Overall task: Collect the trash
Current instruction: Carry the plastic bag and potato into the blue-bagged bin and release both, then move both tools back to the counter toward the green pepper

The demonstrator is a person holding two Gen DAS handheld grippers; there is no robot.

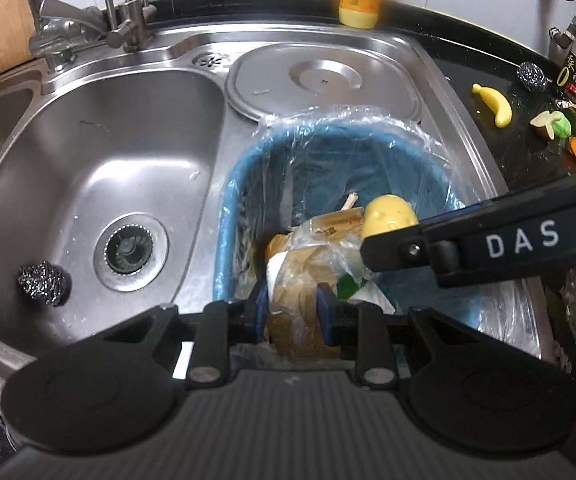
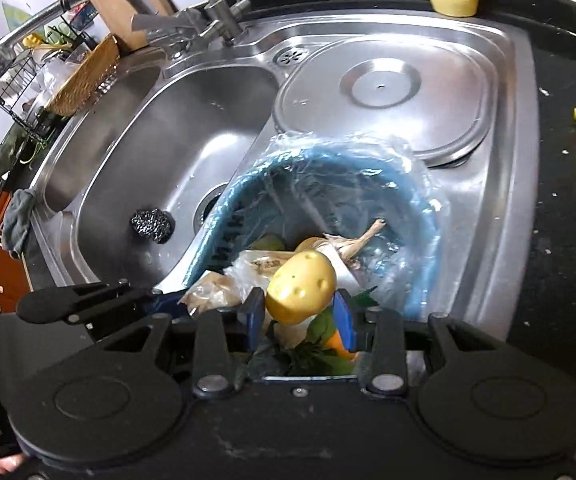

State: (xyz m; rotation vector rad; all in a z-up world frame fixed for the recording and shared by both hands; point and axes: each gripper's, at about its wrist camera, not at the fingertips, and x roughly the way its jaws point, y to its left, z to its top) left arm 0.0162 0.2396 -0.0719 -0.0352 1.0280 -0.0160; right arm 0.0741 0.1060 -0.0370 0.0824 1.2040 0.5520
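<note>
Here, over the lined blue bin at the sink's right edge, the left tongs pinch a soft, probably light crumpled plastic bag, while the right tongs grip a smooth, slippery-looking toy potato across its middle.

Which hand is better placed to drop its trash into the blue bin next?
Either, slightly the right: right gripper holds the yellow toy potato over the blue plastic-lined bin; left gripper holds a brown-paper plastic bag near the rim.
</note>
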